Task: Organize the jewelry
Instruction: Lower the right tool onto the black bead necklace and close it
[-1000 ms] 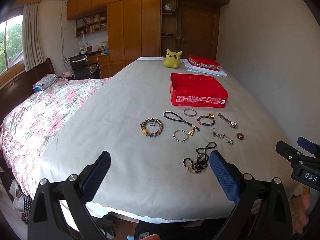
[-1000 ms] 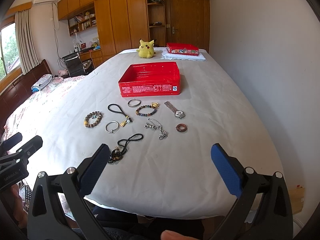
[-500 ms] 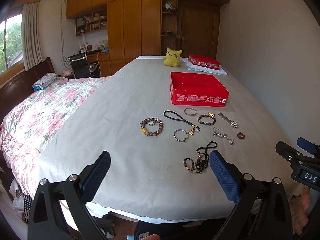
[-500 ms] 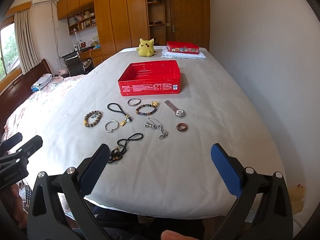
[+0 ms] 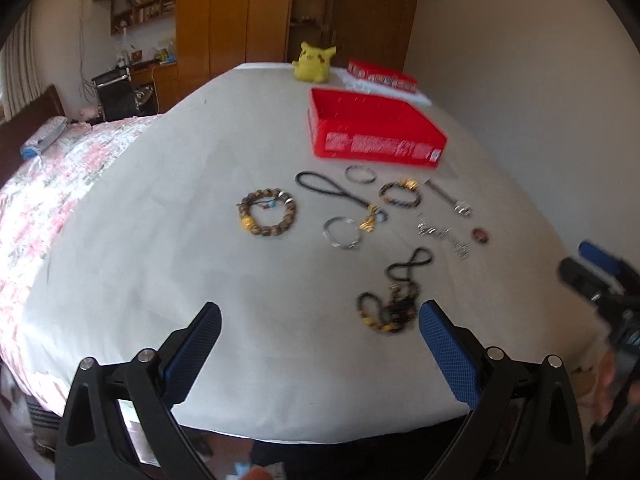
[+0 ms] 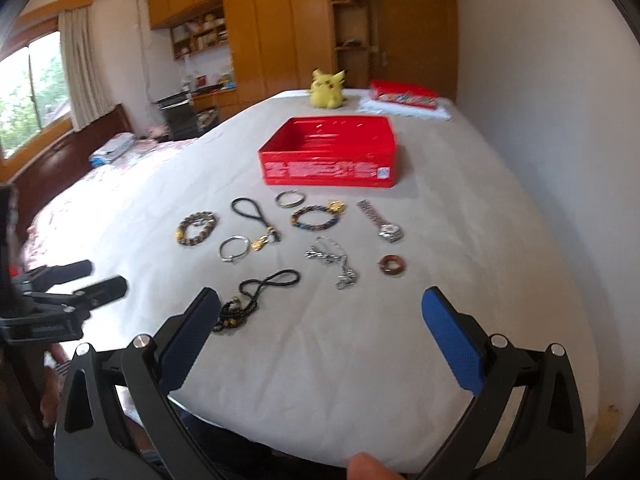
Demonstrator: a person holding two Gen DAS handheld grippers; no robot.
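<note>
Just beyond both grippers' spread, empty fingers (image 6: 450, 330), the black bead necklace (image 6: 256, 298) lies nearest on the bed (image 6: 340, 360).

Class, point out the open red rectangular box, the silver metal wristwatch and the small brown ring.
Open red rectangular box (image 6: 326, 170): right wrist view, front wall.
Silver metal wristwatch (image 6: 390, 231): right wrist view, dial.
Small brown ring (image 6: 392, 265): right wrist view, band.

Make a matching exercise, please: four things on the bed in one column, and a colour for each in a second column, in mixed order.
Things:
1. open box
2. plush toy
3. small ring
4. bangle

Colours:
A. silver
B. red
C. reddish brown
D. yellow

Pairs: 1-B, 2-D, 3-C, 4-A
</note>
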